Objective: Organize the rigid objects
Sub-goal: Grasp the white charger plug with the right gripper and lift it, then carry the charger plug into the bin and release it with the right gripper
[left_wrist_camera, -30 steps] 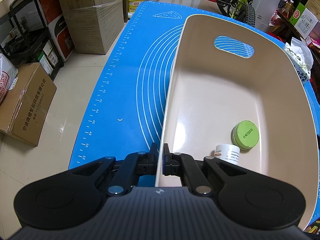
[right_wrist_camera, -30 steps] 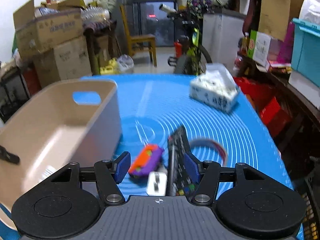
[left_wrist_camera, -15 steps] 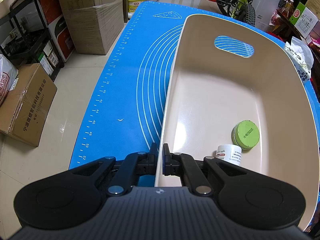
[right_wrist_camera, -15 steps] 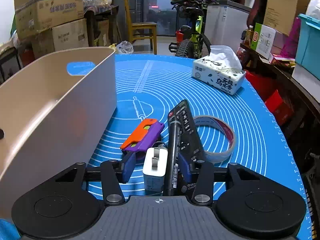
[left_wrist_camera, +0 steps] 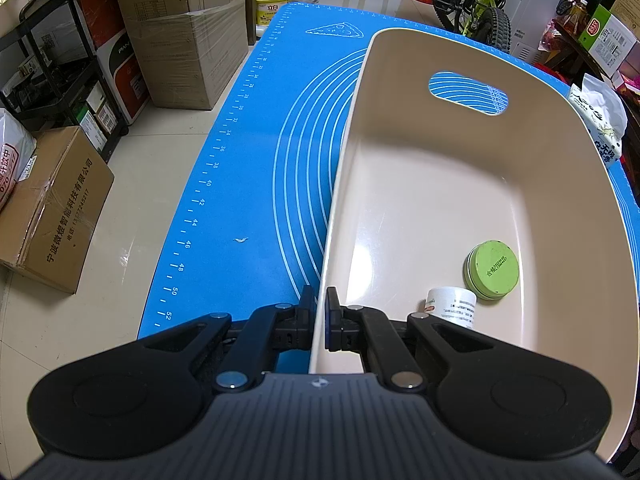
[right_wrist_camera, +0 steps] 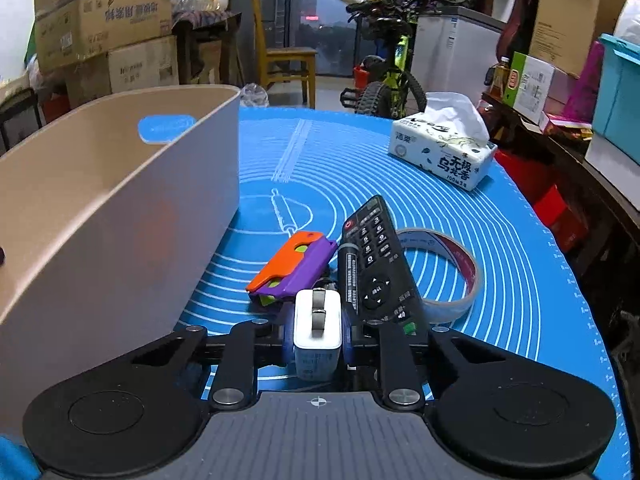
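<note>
Left gripper clenched on the near wall of the beige bin, one finger outside, one inside, bottom centre of the left wrist view. Inside the bin, lower right: a white jar on its side, touching or just beside a green round tin. Bin sits on the blue mat covering the bench. Right gripper, bottom centre of its view, jaws closing around a white charger plug, which sits between the blue pads; can't tell if the pads press it yet. Just beyond it: an orange and purple toy to the left, a black marker and a black remote lying side by side to the right. Clear tape roll right of the remote, partly behind it. Bin fills the left of this view. Farther back, upper right of the mat, a tissue pack.
</note>
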`<act>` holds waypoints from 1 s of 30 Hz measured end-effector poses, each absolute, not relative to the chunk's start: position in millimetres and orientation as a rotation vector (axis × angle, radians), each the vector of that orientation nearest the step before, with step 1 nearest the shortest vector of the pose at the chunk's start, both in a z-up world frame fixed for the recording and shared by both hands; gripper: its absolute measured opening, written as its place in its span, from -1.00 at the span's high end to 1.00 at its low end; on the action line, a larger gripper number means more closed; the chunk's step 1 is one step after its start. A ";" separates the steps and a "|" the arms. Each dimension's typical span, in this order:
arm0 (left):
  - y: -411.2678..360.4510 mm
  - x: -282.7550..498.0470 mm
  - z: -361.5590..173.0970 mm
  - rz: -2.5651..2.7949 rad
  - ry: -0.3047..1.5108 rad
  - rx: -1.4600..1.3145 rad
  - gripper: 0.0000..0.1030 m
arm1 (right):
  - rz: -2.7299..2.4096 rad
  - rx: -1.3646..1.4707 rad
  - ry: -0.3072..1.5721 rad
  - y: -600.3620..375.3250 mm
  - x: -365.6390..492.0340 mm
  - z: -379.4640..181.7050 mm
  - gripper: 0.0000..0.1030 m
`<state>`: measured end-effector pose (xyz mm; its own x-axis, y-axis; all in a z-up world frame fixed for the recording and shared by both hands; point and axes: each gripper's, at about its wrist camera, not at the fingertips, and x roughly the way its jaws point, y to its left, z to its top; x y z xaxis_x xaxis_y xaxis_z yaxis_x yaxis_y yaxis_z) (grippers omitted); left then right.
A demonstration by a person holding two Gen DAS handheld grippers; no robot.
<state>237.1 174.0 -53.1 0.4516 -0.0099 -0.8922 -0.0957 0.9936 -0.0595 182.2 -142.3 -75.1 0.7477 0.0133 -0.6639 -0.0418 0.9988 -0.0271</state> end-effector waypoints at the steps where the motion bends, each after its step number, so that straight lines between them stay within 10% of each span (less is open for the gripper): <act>1: 174.2 237.1 -53.2 0.053 1.102 -0.107 0.89 | 0.029 -0.039 0.718 -143.2 181.1 -73.0 0.38; 30: 174.4 237.2 -52.6 0.054 1.101 -0.105 0.89 | 0.134 0.126 0.450 -125.4 182.6 41.3 0.38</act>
<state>237.2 174.4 -52.6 0.4520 -0.0087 -0.8920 -0.0954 0.9938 -0.0580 182.6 -125.4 41.3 0.8918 0.1569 -0.4244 -0.1011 0.9833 0.1512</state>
